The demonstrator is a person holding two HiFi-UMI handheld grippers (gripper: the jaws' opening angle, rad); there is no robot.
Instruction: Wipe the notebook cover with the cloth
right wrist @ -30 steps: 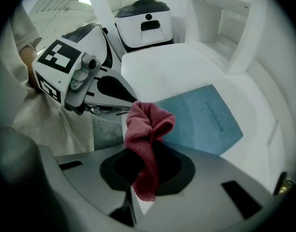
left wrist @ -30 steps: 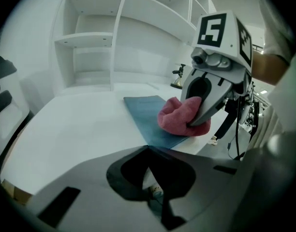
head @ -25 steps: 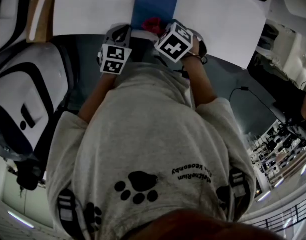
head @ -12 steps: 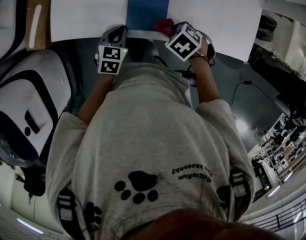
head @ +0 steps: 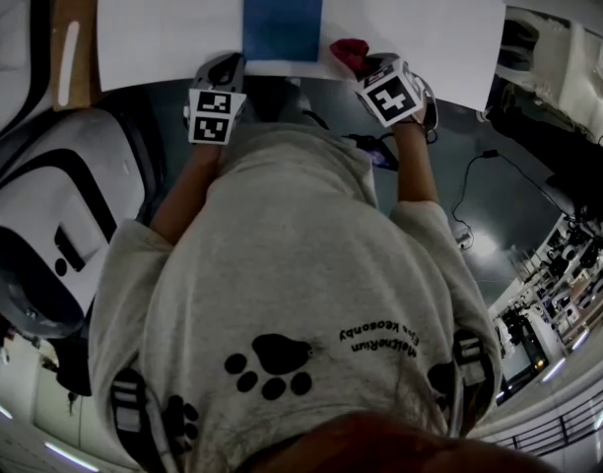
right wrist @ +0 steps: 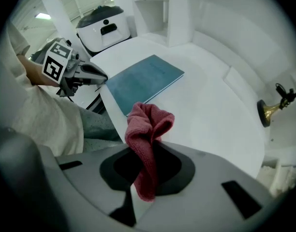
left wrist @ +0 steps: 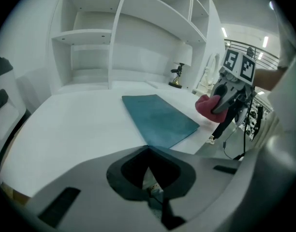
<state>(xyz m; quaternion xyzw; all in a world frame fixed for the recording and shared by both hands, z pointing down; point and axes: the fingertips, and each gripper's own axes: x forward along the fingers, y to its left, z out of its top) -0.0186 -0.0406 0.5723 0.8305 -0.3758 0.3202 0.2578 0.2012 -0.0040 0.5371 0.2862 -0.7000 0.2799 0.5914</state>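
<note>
At the left of the head view, the left gripper (head: 226, 67) hangs at the near edge of the white table (head: 154, 28), just below and left of the notebook's lower left corner. In the left gripper view its jaws are pressed together with nothing between them. They point across the tabletop and touch neither the table nor the book.

At the upper centre of the head view lies the blue notebook (head: 282, 13), flat and closed. Its near short edge sits close to the table's edge and its cover is bare.

Just right of the notebook's lower right corner, the right gripper (head: 368, 64) pinches the red cloth (head: 349, 51). In the right gripper view the cloth is clamped between the jaws, a bunched fold standing above them and a tail hanging below. The cloth sits over the table's near edge, beside the cover and not on it. Whether it touches the table cannot be told.

By my judgement the step in hand is bringing the cloth to the cover, and no wiping contact is made at this moment. The next move calls for carrying the right gripper toward the upper left of the frame until the bunched fold is over the blue surface. It should then be lowered so the cloth, not the jaw tips, bears on the cover, and drawn along the cover's length. The book lies loose on a smooth top, so it may slide. The closed left gripper is well placed to press on the near corner and steady it.
</note>
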